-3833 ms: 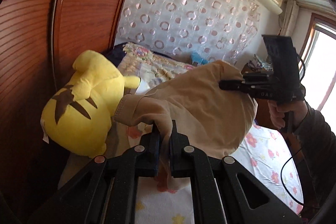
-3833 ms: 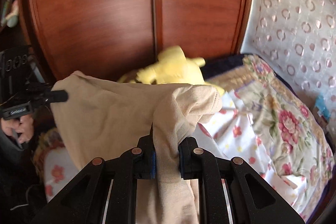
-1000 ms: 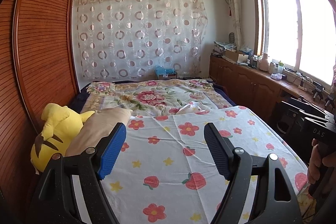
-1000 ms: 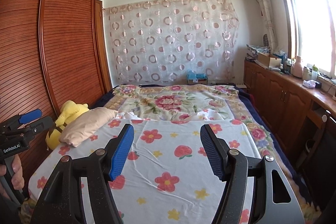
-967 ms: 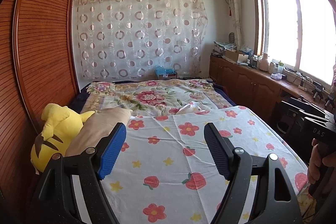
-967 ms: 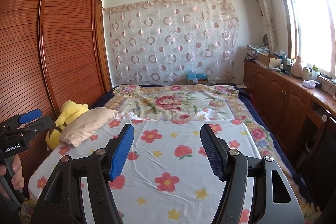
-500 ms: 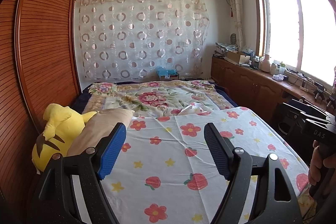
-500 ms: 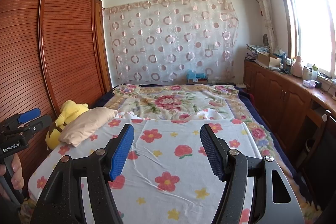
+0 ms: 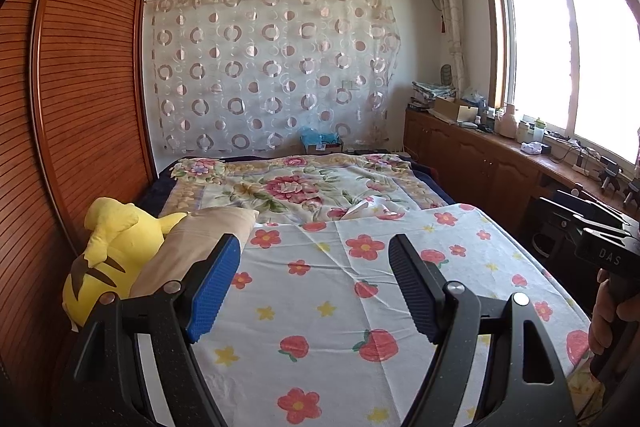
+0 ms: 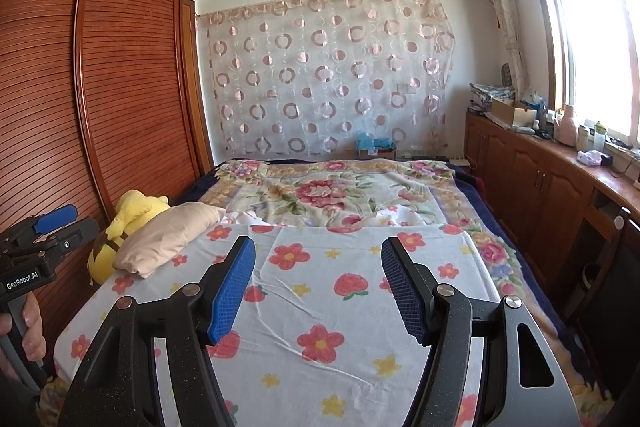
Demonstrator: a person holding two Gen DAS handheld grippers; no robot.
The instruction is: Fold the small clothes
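A folded beige garment (image 9: 192,241) (image 10: 168,237) lies at the left edge of the bed, leaning on a yellow plush toy (image 9: 104,259) (image 10: 124,223). My left gripper (image 9: 314,251) hovers open over the flowered sheet (image 9: 328,291), with nothing between its blue pads; the garment sits just left of and beyond its left finger. My right gripper (image 10: 318,253) is also open and empty, above the middle of the sheet (image 10: 320,291). In the right wrist view the left gripper (image 10: 48,227) shows at the left edge, held by a hand. The right gripper's body (image 9: 600,247) appears at the right edge of the left wrist view.
A wooden slatted wardrobe (image 10: 100,107) runs along the bed's left side. A floral quilt (image 10: 332,195) covers the far half. Wooden cabinets (image 10: 540,183) with clutter line the right wall under the window. A circle-patterned curtain (image 10: 328,79) hangs behind the bed.
About four seconds ago both grippers were shut on the beige garment, held up near the plush toy. It now lies released on the bed, both grippers open and drawn back. Over the last second nothing moved.
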